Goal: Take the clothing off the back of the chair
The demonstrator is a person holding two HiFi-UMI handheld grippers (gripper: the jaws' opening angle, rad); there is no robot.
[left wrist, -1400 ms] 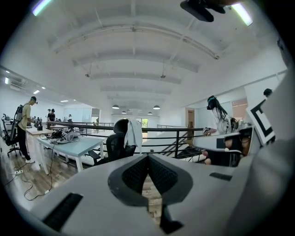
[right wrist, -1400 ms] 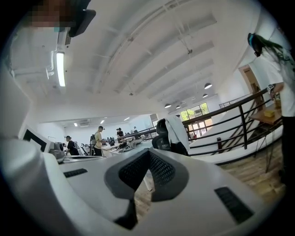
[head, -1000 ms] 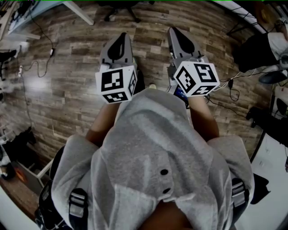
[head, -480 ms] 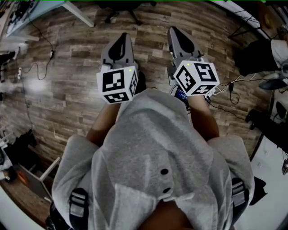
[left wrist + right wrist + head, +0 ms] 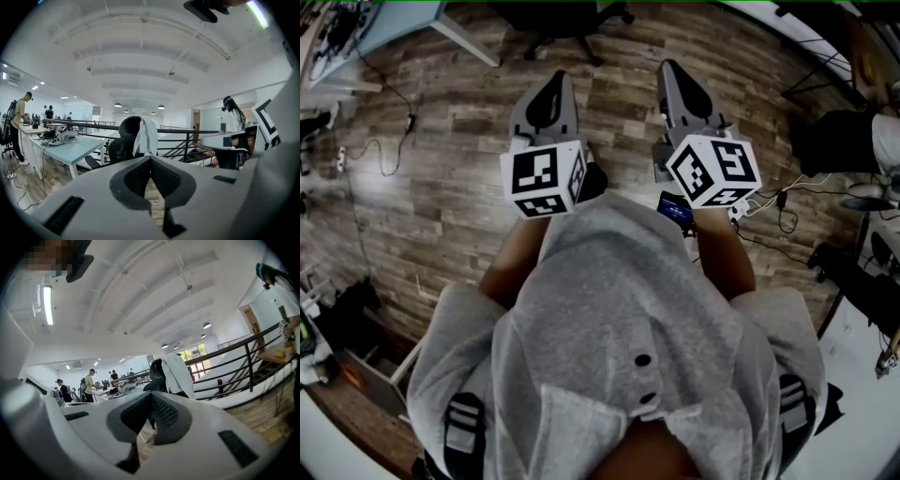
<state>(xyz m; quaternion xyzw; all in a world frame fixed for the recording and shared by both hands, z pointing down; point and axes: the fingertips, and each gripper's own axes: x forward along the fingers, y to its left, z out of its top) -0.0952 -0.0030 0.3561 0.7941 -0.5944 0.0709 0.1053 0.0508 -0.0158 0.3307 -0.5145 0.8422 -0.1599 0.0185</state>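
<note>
Left gripper view: the left gripper (image 5: 150, 159) has its two grey jaws pressed together at the tips, with nothing between them. The right gripper view shows the right gripper (image 5: 150, 397) in the same state, closed and empty. In the head view both grippers are held out side by side in front of the person, above the wood-plank floor (image 5: 441, 187).

Past the jaw tips, well apart from both grippers, stands the black high-backed office chair (image 5: 123, 140). The white cloth garment (image 5: 147, 136) is draped over the top of its back and hangs down it. A light-blue desk (image 5: 70, 147) stands just beside the chair, and a black metal railing (image 5: 187, 133) runs behind it.

This looks like the approach step: the garment is untouched and still out of reach. The next move calls for closing the gap to the chair and opening at least one gripper's jaws. The gripper would then pinch the cloth near the top of the backrest, so the garment can be lifted up and clear rather than dragged sideways, where it could snag.
</note>
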